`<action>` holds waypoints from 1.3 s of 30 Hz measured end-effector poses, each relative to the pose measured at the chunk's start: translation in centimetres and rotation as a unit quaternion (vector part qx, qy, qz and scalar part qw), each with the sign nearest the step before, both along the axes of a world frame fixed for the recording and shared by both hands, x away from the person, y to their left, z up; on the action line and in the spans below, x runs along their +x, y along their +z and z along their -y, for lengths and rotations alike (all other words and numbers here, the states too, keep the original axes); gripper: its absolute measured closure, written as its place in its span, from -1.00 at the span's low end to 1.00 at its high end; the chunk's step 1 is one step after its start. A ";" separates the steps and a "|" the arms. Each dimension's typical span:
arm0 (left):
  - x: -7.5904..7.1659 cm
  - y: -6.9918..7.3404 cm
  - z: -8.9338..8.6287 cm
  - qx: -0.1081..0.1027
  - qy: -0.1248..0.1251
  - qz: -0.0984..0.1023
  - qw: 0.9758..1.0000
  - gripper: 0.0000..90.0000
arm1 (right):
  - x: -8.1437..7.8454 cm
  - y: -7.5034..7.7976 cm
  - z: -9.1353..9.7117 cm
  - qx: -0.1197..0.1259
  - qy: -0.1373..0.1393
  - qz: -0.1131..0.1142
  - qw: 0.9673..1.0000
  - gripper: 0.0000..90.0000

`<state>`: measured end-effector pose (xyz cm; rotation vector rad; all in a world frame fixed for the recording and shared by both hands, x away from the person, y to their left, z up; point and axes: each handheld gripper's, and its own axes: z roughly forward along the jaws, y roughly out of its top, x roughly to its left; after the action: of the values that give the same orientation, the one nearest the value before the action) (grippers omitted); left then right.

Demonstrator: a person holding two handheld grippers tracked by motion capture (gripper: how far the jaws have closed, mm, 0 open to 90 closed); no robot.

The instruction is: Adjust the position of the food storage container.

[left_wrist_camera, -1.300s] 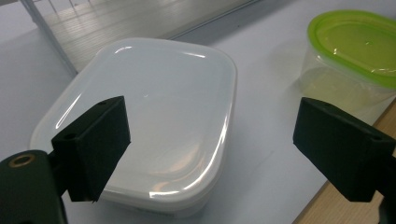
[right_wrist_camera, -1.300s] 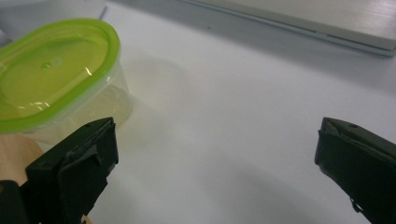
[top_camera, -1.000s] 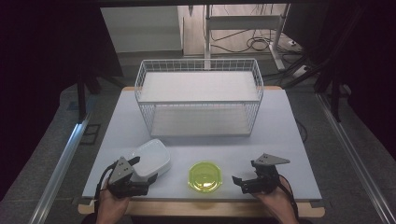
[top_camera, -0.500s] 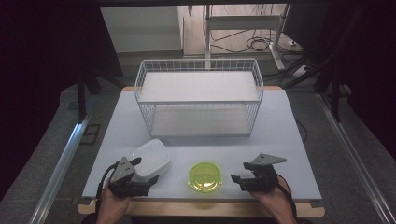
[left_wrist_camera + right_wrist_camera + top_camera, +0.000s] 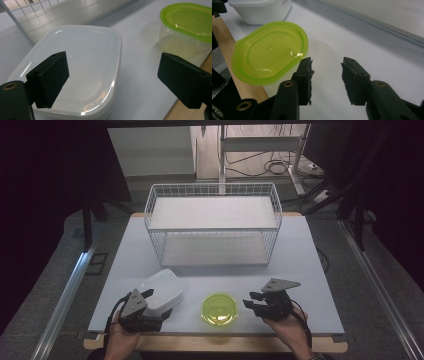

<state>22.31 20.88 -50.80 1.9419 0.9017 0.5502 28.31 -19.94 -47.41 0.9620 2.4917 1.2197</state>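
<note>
**Tongs flank two tubs at bench's near edge**

While the person's two hands rest at the near edge of the bench (image 5: 310, 250), the right tongs (image 5: 251, 301) sit just to the right of a clear tub with a green lid (image 5: 220, 309), their jaws having just been closing with nothing between them. Seen along the right tongs (image 5: 325, 72), the jaws stand a little apart over bare bench top, and the green-lidded tub (image 5: 269, 52) lies just off the left jaw, apart from it. The left tongs (image 5: 149, 293) hang over the near corner of a white lidded container (image 5: 161, 290), which lies just left of the green-lidded tub. From the left tongs (image 5: 112, 72), the jaws are spread wide, one above the white container's lid (image 5: 82, 65), the other off its edge, gripping nothing. Farther back, a white wire basket (image 5: 212, 222) stands in the middle of the bench, well apart from both tubs.
</note>
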 end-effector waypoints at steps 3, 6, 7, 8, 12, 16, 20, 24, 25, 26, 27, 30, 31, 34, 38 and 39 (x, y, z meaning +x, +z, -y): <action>0.0 0.0 0.0 0.000 0.000 0.000 1.000 -0.78 | 0.0 0.5 -0.7 -0.004 0.012 -0.004 1.000 0.53; 0.0 -0.1 0.0 0.002 0.000 0.001 1.000 -0.78 | 0.0 0.7 -1.5 -0.012 0.026 -0.008 1.000 0.63; 0.0 -0.1 0.0 0.002 0.000 0.001 1.000 -0.78 | 0.0 0.7 -1.5 -0.012 0.026 -0.008 1.000 0.63; 0.0 -0.1 0.1 0.003 0.000 0.001 1.000 -0.78 | 0.1 0.8 -2.1 -0.016 0.036 -0.008 0.999 0.67; 0.1 -0.1 0.1 0.002 0.001 0.002 1.000 -0.79 | 0.3 1.0 -3.4 -0.017 0.050 -0.010 0.999 0.80; 0.1 -0.1 0.0 0.001 0.003 0.002 1.000 -0.79 | 0.4 1.2 -5.1 -0.020 0.073 -0.009 0.997 0.93; 0.1 -0.1 0.0 0.001 0.003 0.001 1.000 -0.79 | 0.4 1.2 -6.3 -0.020 0.089 -0.012 0.996 0.98; 0.1 -0.1 0.0 0.002 0.003 0.000 1.000 -0.79 | 0.4 0.9 -8.6 -0.016 0.116 -0.024 0.993 0.98; 0.1 -0.1 0.0 0.002 0.003 0.000 1.000 -0.79 | 0.3 0.8 -9.0 -0.013 0.120 -0.028 0.992 0.98; 0.1 -0.1 0.0 0.002 0.002 -0.001 1.000 -0.79 | 0.3 0.8 -9.4 -0.012 0.124 -0.030 0.992 0.98; 0.1 -0.1 0.0 0.002 0.003 -0.001 1.000 -0.79 | 0.2 0.7 -9.8 -0.010 0.129 -0.031 0.991 0.98; 0.1 -0.1 0.0 0.003 0.003 -0.001 1.000 -0.79 | 0.0 0.5 -11.1 -0.009 0.143 -0.034 0.989 0.98; 0.1 -0.1 0.1 0.003 0.002 -0.001 1.000 -0.79 | -0.1 0.5 -11.6 -0.009 0.148 -0.034 0.988 0.98; 0.1 -0.1 0.1 0.005 0.001 -0.002 1.000 -0.79 | -0.3 0.2 -12.8 -0.009 0.162 -0.040 0.986 0.98; 0.1 -0.1 0.1 0.005 0.000 -0.002 1.000 -0.79 | -0.8 -0.3 -14.3 -0.023 0.179 -0.043 0.983 0.98; 0.1 -0.2 0.1 0.006 0.000 -0.002 1.000 -0.79 | -0.8 -0.4 -14.5 -0.027 0.181 -0.044 0.982 0.98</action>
<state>22.37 20.76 -50.96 1.9544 0.9022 0.5522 27.48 -5.48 -47.82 0.5755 2.8419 1.2198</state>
